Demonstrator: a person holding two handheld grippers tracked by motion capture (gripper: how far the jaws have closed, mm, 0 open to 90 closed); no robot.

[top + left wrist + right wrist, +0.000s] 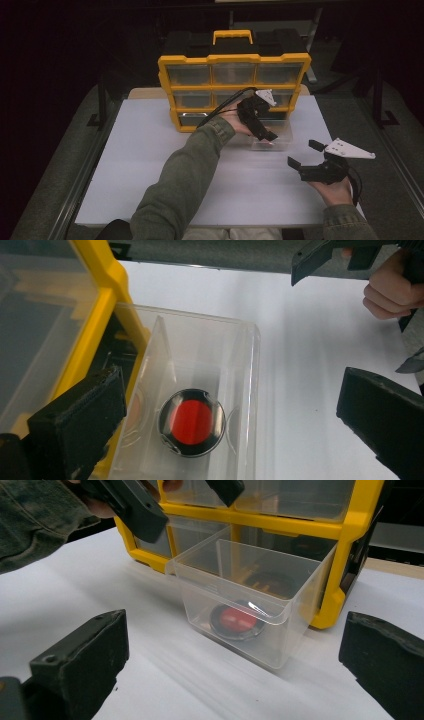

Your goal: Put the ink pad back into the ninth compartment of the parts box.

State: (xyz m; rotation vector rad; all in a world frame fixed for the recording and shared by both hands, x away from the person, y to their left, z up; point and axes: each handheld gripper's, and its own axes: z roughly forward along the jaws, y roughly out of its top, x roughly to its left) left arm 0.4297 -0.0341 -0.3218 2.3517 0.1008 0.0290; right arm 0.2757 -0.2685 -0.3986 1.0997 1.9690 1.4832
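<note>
A clear plastic drawer (280, 141) (210, 350) (260, 597) sticks out from the bottom right slot of a yellow organizer (234, 60) (350, 575). On the drawer's floor lies a round black-rimmed disc with a red centre (192, 422) (235, 621). My left gripper (267, 136) (230, 420) hovers open over the drawer, its jaws either side of the disc and above it. My right gripper (301, 152) (232, 670) stands open on the table's right side, facing the drawer front with nothing between its jaws. The left gripper (195, 510) also shows in the right gripper view.
The organizer (107, 285) holds several other clear drawers, all shut, and has a yellow handle (232, 35) on top. The white tabletop (150, 165) (310, 355) stretches out left and in front of it. Dark floor surrounds the table.
</note>
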